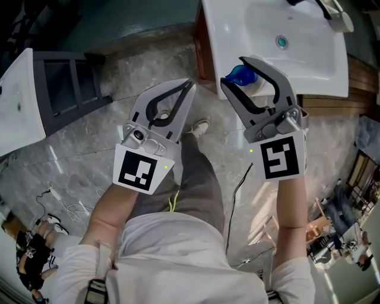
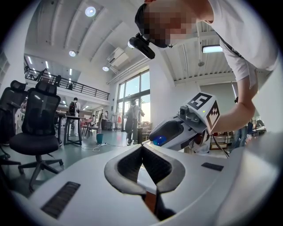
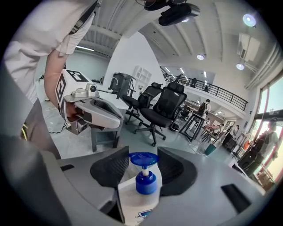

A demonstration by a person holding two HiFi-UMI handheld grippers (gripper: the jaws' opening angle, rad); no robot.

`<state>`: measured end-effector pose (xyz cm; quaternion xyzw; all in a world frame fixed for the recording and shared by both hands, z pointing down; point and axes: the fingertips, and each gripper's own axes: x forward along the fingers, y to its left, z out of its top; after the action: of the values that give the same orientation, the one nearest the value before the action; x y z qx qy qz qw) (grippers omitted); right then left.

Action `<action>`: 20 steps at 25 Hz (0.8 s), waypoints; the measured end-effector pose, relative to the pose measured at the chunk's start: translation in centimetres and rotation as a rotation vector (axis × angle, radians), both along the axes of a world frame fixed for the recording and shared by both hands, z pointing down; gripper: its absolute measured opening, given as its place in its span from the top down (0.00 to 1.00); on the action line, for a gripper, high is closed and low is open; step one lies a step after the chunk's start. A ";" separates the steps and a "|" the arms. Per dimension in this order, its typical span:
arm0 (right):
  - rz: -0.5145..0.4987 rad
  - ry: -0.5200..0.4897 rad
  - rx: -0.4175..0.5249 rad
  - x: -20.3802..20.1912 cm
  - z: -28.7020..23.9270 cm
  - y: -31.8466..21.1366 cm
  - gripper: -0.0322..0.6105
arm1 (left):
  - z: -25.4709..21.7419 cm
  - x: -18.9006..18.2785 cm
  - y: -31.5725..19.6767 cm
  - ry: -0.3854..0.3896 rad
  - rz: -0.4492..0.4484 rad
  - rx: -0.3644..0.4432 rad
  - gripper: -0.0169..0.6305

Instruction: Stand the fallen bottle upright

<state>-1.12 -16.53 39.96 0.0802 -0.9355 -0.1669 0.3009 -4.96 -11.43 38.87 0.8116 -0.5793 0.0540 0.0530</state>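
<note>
A white pump bottle (image 3: 140,196) with a blue pump head (image 3: 143,159) sits between the jaws of my right gripper (image 3: 143,152), which is shut on its body. The pump points away along the jaws. In the head view the right gripper (image 1: 233,71) holds the bottle (image 1: 241,75) over the near left edge of the white sink (image 1: 309,56); only the blue top and a bit of white show. My left gripper (image 1: 190,83) hovers beside it to the left, jaws shut and empty, tips meeting (image 2: 142,146). From the left gripper view the right gripper (image 2: 179,131) shows with the blue pump.
The sink has a drain (image 1: 281,41) and a tap (image 1: 330,13) at the far side, on a wooden cabinet (image 1: 202,50). A white top on a dark grey frame (image 1: 59,89) stands at the left. Cables (image 1: 74,209) lie on the marble floor. Office chairs (image 3: 161,108) stand behind.
</note>
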 end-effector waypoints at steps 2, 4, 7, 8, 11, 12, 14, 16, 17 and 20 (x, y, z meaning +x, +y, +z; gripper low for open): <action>0.010 -0.020 -0.006 0.2 -0.3 -0.1 0.61 | -0.1 0.3 -0.2 0.000 0.000 0.002 0.95; 0.029 -0.050 -0.015 0.8 -0.8 -0.4 0.61 | -0.3 0.7 -0.4 0.002 -0.002 0.002 0.95; 0.073 -0.100 -0.041 1.8 -1.6 -0.9 0.61 | -0.5 1.4 -0.5 0.001 0.002 0.001 0.95; 0.096 -0.124 -0.059 2.0 -1.8 -1.0 0.61 | -0.5 1.5 -0.5 0.000 0.003 0.002 0.95; 0.181 -0.231 -0.119 2.2 -2.6 -1.7 0.61 | -0.2 1.3 -0.5 -0.001 0.004 0.002 0.95; 0.203 -0.264 -0.127 2.5 -2.9 -2.0 0.61 | -0.2 1.4 -0.6 -0.001 0.005 0.001 0.95; 0.237 -0.312 -0.130 3.2 -3.4 -2.5 0.61 | -0.1 1.8 -0.8 -0.002 0.008 -0.001 0.95; 0.262 -0.351 -0.130 3.9 -3.6 -2.7 0.61 | 0.0 2.0 -0.9 -0.002 0.011 -0.002 0.95; 0.273 -0.369 -0.131 4.1 -3.7 -2.8 0.61 | 0.1 2.1 -1.0 -0.002 0.012 -0.003 0.95; 0.296 -0.429 -0.148 4.7 -4.2 -3.0 0.61 | 0.3 2.2 -1.2 -0.002 0.011 -0.007 0.95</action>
<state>3.53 -19.50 35.81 0.2273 -0.9657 -0.0314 0.1219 -2.78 -12.62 39.20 0.8145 -0.5747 0.0574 0.0549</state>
